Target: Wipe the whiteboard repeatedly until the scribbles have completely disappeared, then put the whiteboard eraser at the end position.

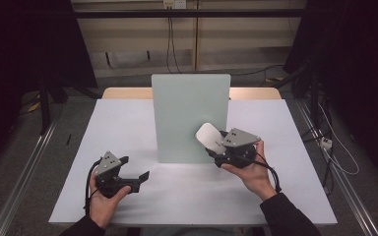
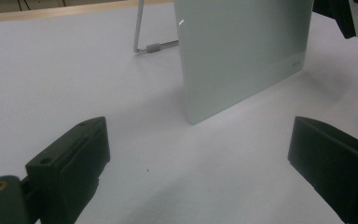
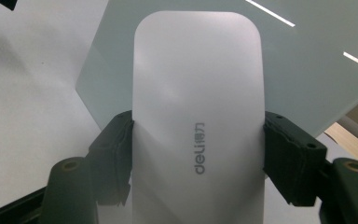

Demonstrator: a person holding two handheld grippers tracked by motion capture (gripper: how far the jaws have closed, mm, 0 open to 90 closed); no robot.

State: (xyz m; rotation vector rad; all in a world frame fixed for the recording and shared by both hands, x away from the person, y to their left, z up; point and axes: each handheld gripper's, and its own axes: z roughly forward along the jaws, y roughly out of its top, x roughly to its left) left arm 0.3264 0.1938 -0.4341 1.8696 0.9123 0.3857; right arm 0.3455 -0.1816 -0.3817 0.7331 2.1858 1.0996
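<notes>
We note a pale green, glossy board (image 1: 191, 117) with rounded corners standing upright at mid-table, propped by a thin metal wire leg (image 2: 142, 35) behind it. The table (image 1: 128, 128) is matte white with a wood strip along its far edge. The right gripper (image 1: 215, 142), at the board's lower right corner, is clamped on a smooth white slab (image 3: 198, 116) with rounded ends, touching or just in front of the board face; we read "deli" plus two characters in grey print. The left gripper (image 1: 139, 173), near the board's lower left, has its black jaws spread wide, empty. Small lettering at the board's corner is illegible.
</notes>
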